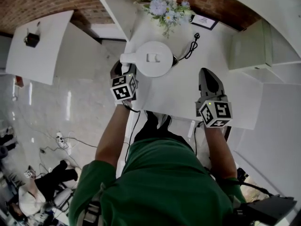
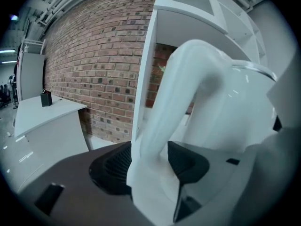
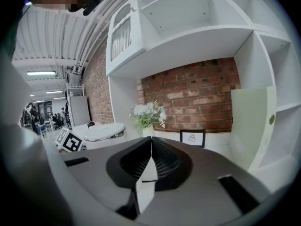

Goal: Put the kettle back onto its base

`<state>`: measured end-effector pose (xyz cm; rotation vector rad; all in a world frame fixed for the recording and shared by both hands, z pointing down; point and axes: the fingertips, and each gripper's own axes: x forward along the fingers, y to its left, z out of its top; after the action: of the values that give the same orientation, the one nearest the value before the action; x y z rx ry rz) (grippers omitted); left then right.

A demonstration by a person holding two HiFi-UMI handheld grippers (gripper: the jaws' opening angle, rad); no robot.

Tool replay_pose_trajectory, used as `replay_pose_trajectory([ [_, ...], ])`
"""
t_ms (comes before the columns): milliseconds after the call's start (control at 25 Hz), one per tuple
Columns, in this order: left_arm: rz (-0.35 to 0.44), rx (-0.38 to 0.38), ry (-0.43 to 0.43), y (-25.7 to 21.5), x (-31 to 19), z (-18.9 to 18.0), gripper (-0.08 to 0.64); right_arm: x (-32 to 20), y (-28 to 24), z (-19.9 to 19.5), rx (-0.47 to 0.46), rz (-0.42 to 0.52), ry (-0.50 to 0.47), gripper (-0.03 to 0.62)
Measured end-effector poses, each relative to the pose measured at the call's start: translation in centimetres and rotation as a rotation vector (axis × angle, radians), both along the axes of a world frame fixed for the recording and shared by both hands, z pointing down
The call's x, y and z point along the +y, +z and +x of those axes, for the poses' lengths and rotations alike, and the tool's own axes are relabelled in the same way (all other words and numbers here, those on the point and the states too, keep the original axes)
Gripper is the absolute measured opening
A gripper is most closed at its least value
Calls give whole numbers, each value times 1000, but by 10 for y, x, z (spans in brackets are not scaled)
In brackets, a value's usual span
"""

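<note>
The white kettle (image 1: 153, 58) stands upright on the white counter (image 1: 188, 95), with a dark sliver of its base (image 1: 175, 60) showing at its right side. My left gripper (image 1: 123, 69) is at the kettle's handle (image 2: 174, 107). The handle runs between the jaws, and the pads (image 2: 188, 161) stand slightly off it, so the gripper is open. My right gripper (image 1: 210, 79) hovers over the counter to the right of the kettle, shut on nothing. In the right gripper view the kettle (image 3: 103, 133) sits at the left, well apart from the shut right gripper (image 3: 150, 159).
A black cord (image 1: 190, 48) runs from the base toward the back wall. A flower vase (image 1: 162, 6) and a small picture frame (image 1: 203, 20) stand behind the kettle. A pale board (image 1: 249, 44) leans at the right. The counter's front edge lies just before my body.
</note>
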<state>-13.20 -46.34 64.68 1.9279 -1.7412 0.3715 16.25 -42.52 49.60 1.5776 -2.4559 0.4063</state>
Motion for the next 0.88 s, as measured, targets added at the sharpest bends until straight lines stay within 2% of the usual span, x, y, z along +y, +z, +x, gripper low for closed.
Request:
replay_pose_trajectory([
  [200,-2,-8,-23,-9,31,-3,239,1,-15,0,-27,28,-14,22],
  [400,56,-3,-58,-47,55,-15,238,8,-40,1,-61,74,-30,22],
  [600,159,2,-94,-104,75,-28,235,16,-66,-2,-109,124,-52,21],
  [880,331,-16,-128,-199,100,-36,114,37,-101,-4,-119,193,-79,21],
])
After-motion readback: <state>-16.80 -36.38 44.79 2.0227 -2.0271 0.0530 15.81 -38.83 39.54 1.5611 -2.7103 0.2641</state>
